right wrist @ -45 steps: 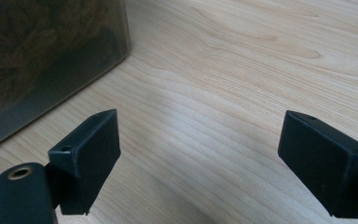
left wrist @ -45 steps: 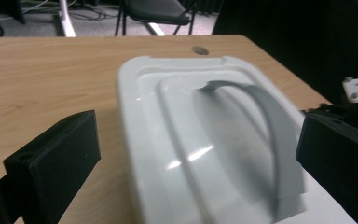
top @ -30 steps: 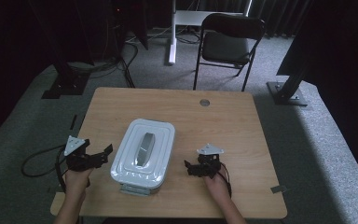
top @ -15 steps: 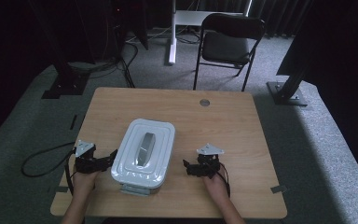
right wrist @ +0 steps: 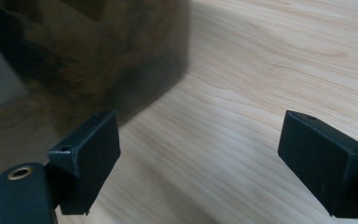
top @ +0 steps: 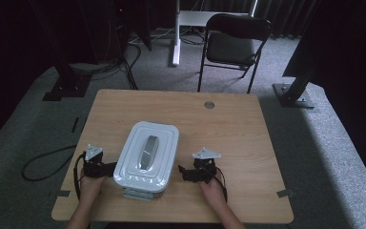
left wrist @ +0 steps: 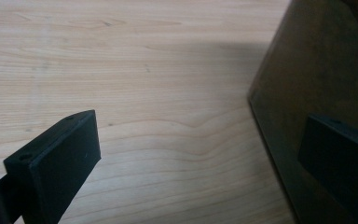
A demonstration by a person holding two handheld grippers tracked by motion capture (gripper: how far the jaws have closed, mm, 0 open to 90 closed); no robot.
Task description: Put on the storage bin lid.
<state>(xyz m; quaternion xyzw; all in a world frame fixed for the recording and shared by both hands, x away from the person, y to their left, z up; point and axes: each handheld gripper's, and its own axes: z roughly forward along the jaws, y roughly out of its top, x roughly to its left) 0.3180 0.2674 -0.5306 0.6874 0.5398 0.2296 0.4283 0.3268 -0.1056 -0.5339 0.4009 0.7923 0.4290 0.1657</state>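
Item: lidded metal container (top: pixel 147 157), silver-white, rectangular with rounded corners, a raised oblong handle (top: pixel 147 150) along the middle of its lid. Location: on the wooden table (top: pixel 228 133), left of centre and toward the person's edge, set slightly askew to the table's sides. A small latch or tab projects from its near end, at the table's front.

Left gripper (top: pixel 106 168): at the container's left side, low on the table, jaws pointing toward the container's wall. In the left gripper view its jaws stand wide apart, nothing between them but bare table; the right-hand jaw lies against the dark reflective wall of the container (left wrist: pixel 317 93), whether touching cannot be told. The person's left hand (top: pixel 89 183) holds it from behind; a cable (top: pixel 43 162) loops off the table's left edge to the floor.

Right gripper (top: pixel 185 171): at the container's right side, near its front corner, jaws pointing toward it. In the right gripper view the jaws are spread wide, empty; the container's shiny wall (right wrist: pixel 88 60) sits just ahead of the left-hand jaw, with wood grain beyond. The person's right hand (top: pixel 213 188) holds it.

Other: round grommet (top: pixel 209 104) near the table's far edge; a black folding chair (top: pixel 236 40) beyond the table on grey carpet.
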